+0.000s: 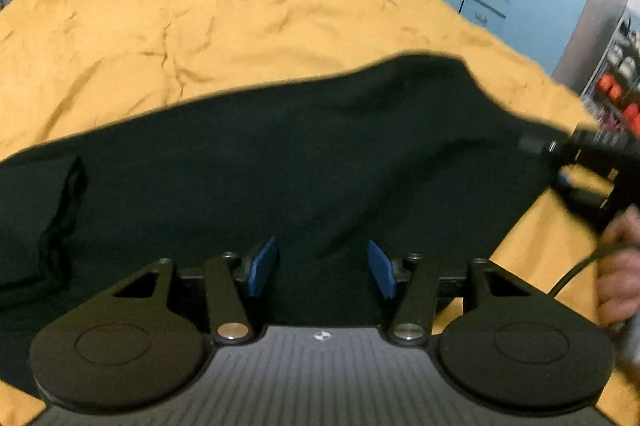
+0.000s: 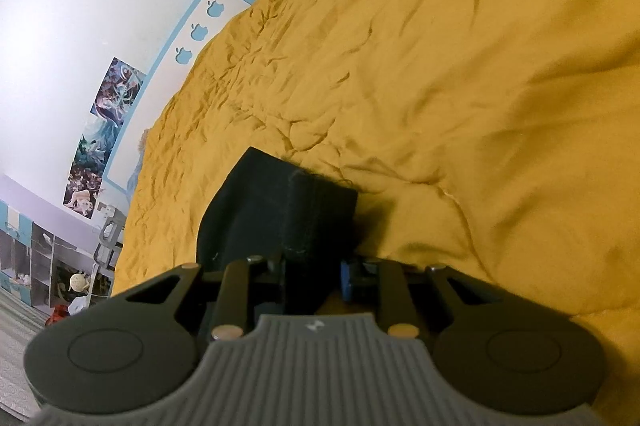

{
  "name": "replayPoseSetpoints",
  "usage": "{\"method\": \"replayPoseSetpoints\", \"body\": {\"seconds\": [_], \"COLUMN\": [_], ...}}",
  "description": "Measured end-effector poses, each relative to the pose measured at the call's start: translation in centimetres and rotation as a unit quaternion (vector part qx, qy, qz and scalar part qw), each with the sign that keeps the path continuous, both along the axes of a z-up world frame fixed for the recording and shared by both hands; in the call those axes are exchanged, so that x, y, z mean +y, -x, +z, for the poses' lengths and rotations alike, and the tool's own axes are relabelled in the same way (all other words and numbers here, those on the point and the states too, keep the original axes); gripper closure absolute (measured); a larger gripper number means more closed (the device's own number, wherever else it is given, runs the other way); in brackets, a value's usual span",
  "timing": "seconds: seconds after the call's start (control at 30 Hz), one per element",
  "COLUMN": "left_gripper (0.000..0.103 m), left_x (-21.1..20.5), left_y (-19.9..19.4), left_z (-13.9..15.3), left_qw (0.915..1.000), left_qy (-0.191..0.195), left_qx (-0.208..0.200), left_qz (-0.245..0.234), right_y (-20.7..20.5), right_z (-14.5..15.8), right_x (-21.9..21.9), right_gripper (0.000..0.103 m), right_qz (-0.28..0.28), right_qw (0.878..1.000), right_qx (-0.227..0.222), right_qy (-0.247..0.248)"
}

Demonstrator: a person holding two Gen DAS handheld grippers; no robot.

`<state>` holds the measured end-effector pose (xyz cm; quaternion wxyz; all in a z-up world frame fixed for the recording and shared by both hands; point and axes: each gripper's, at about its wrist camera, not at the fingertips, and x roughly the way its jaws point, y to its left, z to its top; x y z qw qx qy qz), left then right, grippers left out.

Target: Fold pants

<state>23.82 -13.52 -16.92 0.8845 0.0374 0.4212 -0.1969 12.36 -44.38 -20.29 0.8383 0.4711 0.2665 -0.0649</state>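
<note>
Left wrist view, left to right:
- Pants [image 1: 280, 166]: black fabric spread across the middle band of the frame, from the left edge to the right side; a folded ridge runs down it at far left. They lie on the bedspread.
- Bedspread [image 1: 224, 6]: mustard yellow, creased, filling the upper half and showing again at lower right.
- Left gripper [image 1: 322, 268]: bottom centre, over the pants; blue pads spread apart, black cloth seen in the gap, neither pad pressing on it.
- Cabinet [image 1: 472, 6]: pale blue drawers, upper right.
- Right gripper [image 1: 560, 154]: right edge, at the right end of the pants; blurred.
- Hand [image 1: 618, 266]: lower right edge, behind that gripper.

Right wrist view, left to right:
- Posters [image 2: 104, 130]: on the white wall, left side.
- Headboard [image 2: 192, 34]: white, blue-edged, with apple cutouts, upper left.
- Pants: a black bunched end at centre, rising from the jaws.
- Right gripper: bottom centre, jaws drawn narrow and pinching the black fabric; one blue pad shows against its right side.
- Bedspread: centre to right edge.
</note>
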Motion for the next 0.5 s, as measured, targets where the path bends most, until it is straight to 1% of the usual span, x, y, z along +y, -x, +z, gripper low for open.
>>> {"method": "replayPoseSetpoints", "body": {"seconds": [0.07, 0.1, 0.2, 0.27, 0.33, 0.4, 0.5], "left_gripper": [0.04, 0.04, 0.041, 0.041, 0.041, 0.041, 0.041], "left_x": [-0.8, -0.8, 0.7, 2.2, 4.2, 6.6, 10.0], "left_y": [0.7, 0.7, 0.2, 0.4, 0.9, 1.7, 2.8], "left_z": [-0.1, 0.1, 1.4, 2.2, 2.9, 3.1, 3.1], "left_qw": [0.9997, 0.9997, 0.9995, 0.9988, 0.9976, 0.9958, 0.9924], "left_qy": [-0.018, -0.015, 0.023, 0.033, 0.04, 0.059, 0.083], "left_qx": [-0.019, -0.019, -0.006, -0.007, -0.012, -0.005, 0.003], "left_qz": [-0.002, 0.001, 0.02, 0.036, 0.056, 0.07, 0.091], "right_y": [0.0, -0.1, -0.2, -0.2, -0.3, -0.3, -0.6], "right_z": [0.0, 0.1, 0.2, 0.3, 0.9, 1.8, 3.1], "right_x": [0.2, 0.3, 0.3, 0.3, 0.3, 0.5, 1.0], "right_gripper": [0.086, 0.086, 0.086, 0.085, 0.086, 0.086, 0.086], "right_qz": [0.0, -0.001, -0.001, 0.0, 0.005, 0.01, 0.011], "right_qw": [1.0, 1.0, 1.0, 1.0, 1.0, 0.999, 0.999], "right_qx": [0.0, 0.001, 0.003, 0.003, -0.002, -0.012, -0.015], "right_qy": [0.005, 0.008, 0.007, 0.008, 0.018, 0.032, 0.05]}}
